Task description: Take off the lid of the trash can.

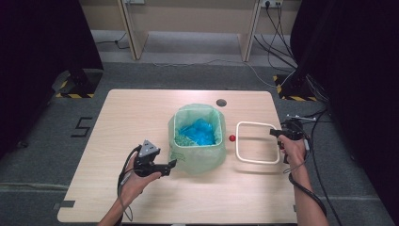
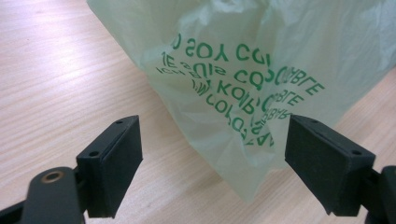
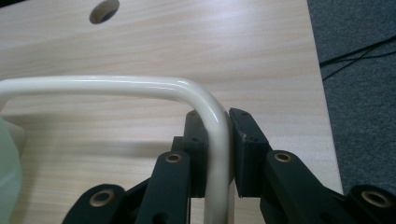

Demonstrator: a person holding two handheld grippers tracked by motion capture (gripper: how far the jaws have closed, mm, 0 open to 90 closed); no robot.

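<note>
My right tongs [image 3: 218, 140] were clenched on the cream frame [image 3: 140, 86], a bent tube with round corners. The two black pads pressed its tube from both sides, just below one rounded corner. From this corner the frame ran away from the tongs toward my left, flat over the wooden bench [image 3: 261, 56]. Beyond the frame, farther from the right tongs, I saw a round hole [image 3: 103, 10] in the bench top.

My left tongs [image 2: 212, 154] were released, the jaws standing wide apart, with nothing pressed between them. Directly in front of them was the pale green bag [image 2: 261, 70] with green letters, and its lower fold reached down between the two jaws without touching the pads.

In the high view the bag [image 1: 197, 155] lined a white bin [image 1: 219, 123] with blue stuff [image 1: 200, 132] inside. A small red ball [image 1: 232, 138] lay between the bin and the frame [image 1: 257, 142].
</note>
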